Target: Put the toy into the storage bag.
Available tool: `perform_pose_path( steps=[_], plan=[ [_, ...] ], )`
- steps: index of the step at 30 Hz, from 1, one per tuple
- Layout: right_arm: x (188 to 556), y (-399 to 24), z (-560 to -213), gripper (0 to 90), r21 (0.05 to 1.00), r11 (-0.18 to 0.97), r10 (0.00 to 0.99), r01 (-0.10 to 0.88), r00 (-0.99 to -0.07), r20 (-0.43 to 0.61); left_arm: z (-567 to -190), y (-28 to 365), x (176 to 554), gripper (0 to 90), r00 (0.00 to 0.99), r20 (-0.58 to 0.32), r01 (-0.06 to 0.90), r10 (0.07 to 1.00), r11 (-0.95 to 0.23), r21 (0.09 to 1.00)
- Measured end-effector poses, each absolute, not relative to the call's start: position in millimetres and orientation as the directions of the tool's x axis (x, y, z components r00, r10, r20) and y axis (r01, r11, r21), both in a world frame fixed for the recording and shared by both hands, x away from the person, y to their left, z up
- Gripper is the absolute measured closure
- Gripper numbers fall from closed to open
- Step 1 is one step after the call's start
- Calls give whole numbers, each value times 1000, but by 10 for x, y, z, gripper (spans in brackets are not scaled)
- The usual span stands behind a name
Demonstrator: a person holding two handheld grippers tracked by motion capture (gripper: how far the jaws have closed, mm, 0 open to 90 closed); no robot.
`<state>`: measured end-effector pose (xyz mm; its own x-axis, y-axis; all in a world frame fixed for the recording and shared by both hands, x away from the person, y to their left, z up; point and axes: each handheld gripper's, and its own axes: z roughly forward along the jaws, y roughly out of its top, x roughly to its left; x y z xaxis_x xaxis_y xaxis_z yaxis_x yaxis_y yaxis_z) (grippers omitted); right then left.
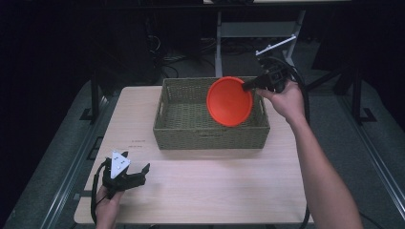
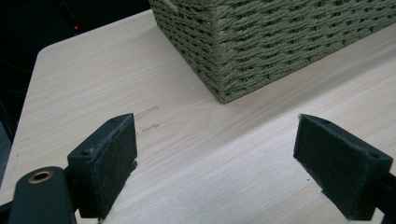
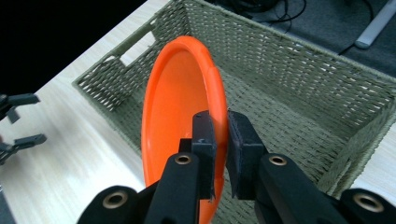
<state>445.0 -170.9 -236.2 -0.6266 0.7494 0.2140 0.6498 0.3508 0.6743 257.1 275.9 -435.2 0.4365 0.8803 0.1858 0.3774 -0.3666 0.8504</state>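
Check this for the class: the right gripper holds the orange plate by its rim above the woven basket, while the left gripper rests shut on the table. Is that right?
One detail is wrong. The left gripper is open, not shut: the left gripper view shows its jaws standing wide apart over the table. The rest holds: the right gripper holds the orange plate by its rim above the woven basket.

overhead forward view; gripper views close, perhaps sharing basket (image 1: 210,129)

Left gripper (image 2: 215,163) jaws spread wide over pale wooden table (image 2: 93,79), woven basket (image 2: 261,37) corner ahead, apart.
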Motion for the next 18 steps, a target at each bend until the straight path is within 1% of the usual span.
perform_pose_path(
  steps=[12, 18],
  plan=[
    [4579, -1692, -2434, 821, 677, 316, 762, 665, -603, 236, -4355, 2768, 2568, 128, 427, 171, 378, 888, -347, 858],
    [4667, -1692, -2493, 821, 676, 296, 773, 675, -585, 246, -4355, 2752, 2564, 128, 433, 176, 378, 884, -356, 855]
  ],
)
